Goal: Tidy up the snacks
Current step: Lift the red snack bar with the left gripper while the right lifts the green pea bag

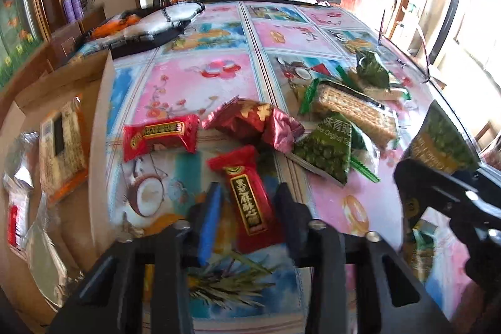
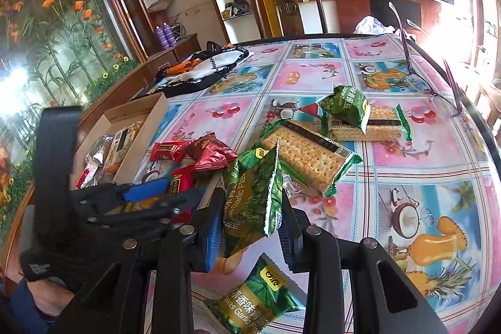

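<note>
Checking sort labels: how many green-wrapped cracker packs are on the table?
2. The near cracker pack lies mid-table. The far cracker pack sits behind it, partly under a green pea packet. Others may be hidden.

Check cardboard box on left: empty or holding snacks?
Holding snacks: cardboard box already contains an orange packet and silver wrappers.

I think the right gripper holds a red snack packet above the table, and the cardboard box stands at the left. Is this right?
Not quite. The right gripper holds a green pea packet, not a red one; the right wrist view shows it. The cardboard box does stand at the left.
</note>
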Tool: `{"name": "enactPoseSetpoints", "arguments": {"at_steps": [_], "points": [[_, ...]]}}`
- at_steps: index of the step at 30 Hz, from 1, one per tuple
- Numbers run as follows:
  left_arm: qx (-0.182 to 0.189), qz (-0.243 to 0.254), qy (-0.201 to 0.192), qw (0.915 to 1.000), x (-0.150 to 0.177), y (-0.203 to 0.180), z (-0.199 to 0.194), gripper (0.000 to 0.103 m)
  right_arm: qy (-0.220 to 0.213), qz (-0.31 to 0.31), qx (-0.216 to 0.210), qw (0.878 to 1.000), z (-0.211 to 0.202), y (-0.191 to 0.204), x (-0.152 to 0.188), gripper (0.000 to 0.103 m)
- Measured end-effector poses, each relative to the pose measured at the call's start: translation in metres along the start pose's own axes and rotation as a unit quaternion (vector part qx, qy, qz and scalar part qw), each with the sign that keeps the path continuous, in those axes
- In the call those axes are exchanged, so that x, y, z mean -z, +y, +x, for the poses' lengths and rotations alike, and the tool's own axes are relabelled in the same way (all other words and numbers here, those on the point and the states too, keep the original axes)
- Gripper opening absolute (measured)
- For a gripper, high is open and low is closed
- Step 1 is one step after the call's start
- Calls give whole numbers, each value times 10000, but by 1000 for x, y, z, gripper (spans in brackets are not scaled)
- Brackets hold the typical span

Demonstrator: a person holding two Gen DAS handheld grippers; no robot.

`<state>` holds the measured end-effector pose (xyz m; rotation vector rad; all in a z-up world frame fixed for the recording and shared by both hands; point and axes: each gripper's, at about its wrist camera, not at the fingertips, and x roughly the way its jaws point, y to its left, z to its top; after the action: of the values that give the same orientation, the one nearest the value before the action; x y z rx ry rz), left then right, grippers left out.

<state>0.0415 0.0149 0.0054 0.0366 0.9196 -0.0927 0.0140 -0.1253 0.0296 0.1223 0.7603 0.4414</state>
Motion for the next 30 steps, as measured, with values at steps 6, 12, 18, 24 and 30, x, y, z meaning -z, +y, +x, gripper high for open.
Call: {"name": "enactPoseSetpoints", "arguments": {"at_steps": [6,12,18,24,30], "points": [[31,-127,-22,9999,0,8,-2,18,-20,15,-49,10000,-1,0,0,34],[145,-375,-332,9986,-2,19,-16,18,-30,19,-55,10000,-1,0,0,34],[106,-457,-613,9970,-4,23,-27,19,-19,-20,-69,10000,0,3,1,34],[69,-493,-694,9963,-5,25,-31,19,-47,-71,-113,9999,0,4,0,34],[-17,-456,-797,9958,-4,24,-35,19,-79,-193,-171,9996,-1,10,2,34]]}}
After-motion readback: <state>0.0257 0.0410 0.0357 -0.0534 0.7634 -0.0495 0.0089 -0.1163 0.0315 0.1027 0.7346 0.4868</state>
